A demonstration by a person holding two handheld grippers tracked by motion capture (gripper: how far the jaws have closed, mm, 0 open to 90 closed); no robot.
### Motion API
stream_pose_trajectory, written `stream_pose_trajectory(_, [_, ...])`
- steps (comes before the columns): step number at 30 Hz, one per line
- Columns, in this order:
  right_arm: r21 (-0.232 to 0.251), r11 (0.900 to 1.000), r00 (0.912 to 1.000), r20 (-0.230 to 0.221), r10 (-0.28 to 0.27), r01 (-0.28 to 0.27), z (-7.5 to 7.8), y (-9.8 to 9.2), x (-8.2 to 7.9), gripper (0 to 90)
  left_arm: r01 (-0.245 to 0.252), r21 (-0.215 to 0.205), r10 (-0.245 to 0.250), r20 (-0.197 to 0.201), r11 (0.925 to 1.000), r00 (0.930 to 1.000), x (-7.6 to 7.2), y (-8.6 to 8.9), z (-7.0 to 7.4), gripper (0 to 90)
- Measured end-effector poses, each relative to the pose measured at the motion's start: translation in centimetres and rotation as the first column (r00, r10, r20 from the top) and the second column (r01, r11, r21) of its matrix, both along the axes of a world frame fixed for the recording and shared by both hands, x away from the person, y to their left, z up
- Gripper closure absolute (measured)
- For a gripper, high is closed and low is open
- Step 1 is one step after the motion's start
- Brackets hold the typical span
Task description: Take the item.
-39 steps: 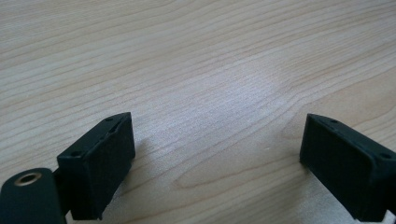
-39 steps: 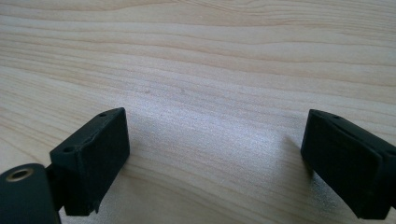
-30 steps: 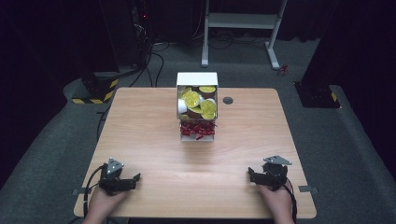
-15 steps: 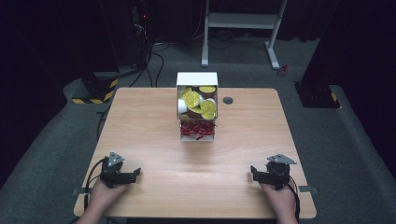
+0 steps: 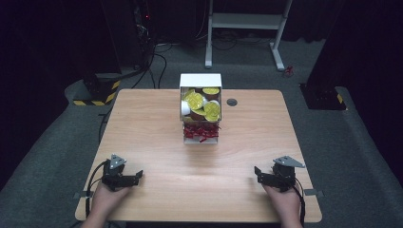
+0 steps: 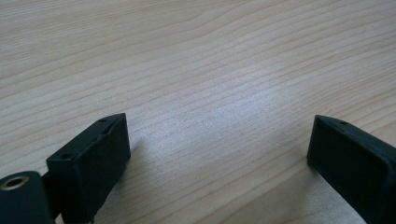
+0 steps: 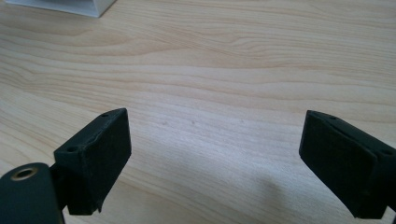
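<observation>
I have both hands low at the near edge of the light wooden table [image 5: 157,128], 1 at each corner. My left gripper [image 5: 137,176] rests on the wood with its jaws spread wide and nothing between them; in the left gripper view [image 6: 219,154] I see bare grain between the 2 black pads. My right gripper [image 5: 259,173] sits likewise, jaws wide apart and empty, confirmed in the right gripper view [image 7: 215,158], where a white corner at the top edge is cut off. The white open cardboard box [image 5: 200,80] stands well apart from both, at the table's far middle, holding round yellow-lidded cups [image 5: 194,99] above red shredded filling [image 5: 200,132]; their count I cannot make out. A small dark round disc [image 5: 232,102] lies just right of it.
</observation>
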State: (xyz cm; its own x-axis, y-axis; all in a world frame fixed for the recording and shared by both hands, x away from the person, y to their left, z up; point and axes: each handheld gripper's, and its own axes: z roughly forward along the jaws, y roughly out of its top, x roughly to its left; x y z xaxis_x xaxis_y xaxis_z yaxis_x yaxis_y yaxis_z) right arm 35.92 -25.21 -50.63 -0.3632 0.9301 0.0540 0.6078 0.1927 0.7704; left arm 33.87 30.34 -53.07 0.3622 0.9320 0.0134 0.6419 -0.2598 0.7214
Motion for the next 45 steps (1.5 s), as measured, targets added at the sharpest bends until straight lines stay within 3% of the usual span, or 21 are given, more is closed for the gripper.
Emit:
stream_pose_trajectory(10, [-0.013, 0.999, 0.9993, -0.006, 0.037, -0.037, 0.5, 2.1, 0.5, 10.2, 0.000, -0.001, 0.000, 0.000, 1.0000, 1.0000, -0.1, 0.0, 0.0, 6.2])
stream_pose_trajectory(14, [-0.042, 0.997, 0.9978, 0.022, 0.063, -0.062, 1.2, 3.4, 0.5, 13.6, 0.004, -0.001, -0.004, 0.001, 1.0000, 1.0000, -0.2, 0.0, 0.0, 6.2])
stream_pose_trajectory(18, [-0.046, 0.995, 0.9964, 0.006, 0.084, -0.084, 1.3, 4.8, 0.6, 14.4, 0.001, -0.004, -0.001, 0.003, 1.0000, 1.0000, -0.2, 0.0, 0.0, 6.2])
stream_pose_trajectory(21, [-0.053, 0.994, 0.9950, 0.022, 0.097, -0.096, 1.6, 5.7, 0.6, 16.0, 0.001, -0.004, -0.001, 0.002, 1.0000, 1.0000, -0.2, 0.0, 0.0, 6.2])
stream_pose_trajectory(25, [-0.042, 0.994, 0.9943, 0.018, 0.106, -0.105, 2.0, 6.3, 0.9, 17.1, -0.003, 0.000, 0.003, 0.001, 1.0000, 1.0000, -0.3, 0.0, 0.0, 6.3])
stream_pose_trajectory(33, [-0.025, 0.992, 0.9902, 0.060, 0.126, -0.125, 3.1, 7.4, 1.1, 21.9, -0.003, 0.000, 0.003, 0.002, 1.0000, 1.0000, -0.3, 0.0, 0.0, 6.3])
stream_pose_trajectory(40, [0.004, 0.990, 0.9874, 0.074, 0.140, -0.141, 3.5, 7.9, 1.1, 25.0, -0.003, -0.003, 0.003, 0.002, 1.0000, 1.0000, -0.3, 0.0, 0.0, 6.2])
stream_pose_trajectory(45, [-0.001, 0.990, 0.9872, 0.071, 0.143, -0.143, 3.4, 8.2, 1.4, 27.2, -0.004, -0.009, 0.004, 0.000, 0.9999, 1.0000, -0.3, 0.0, 0.0, 6.1])
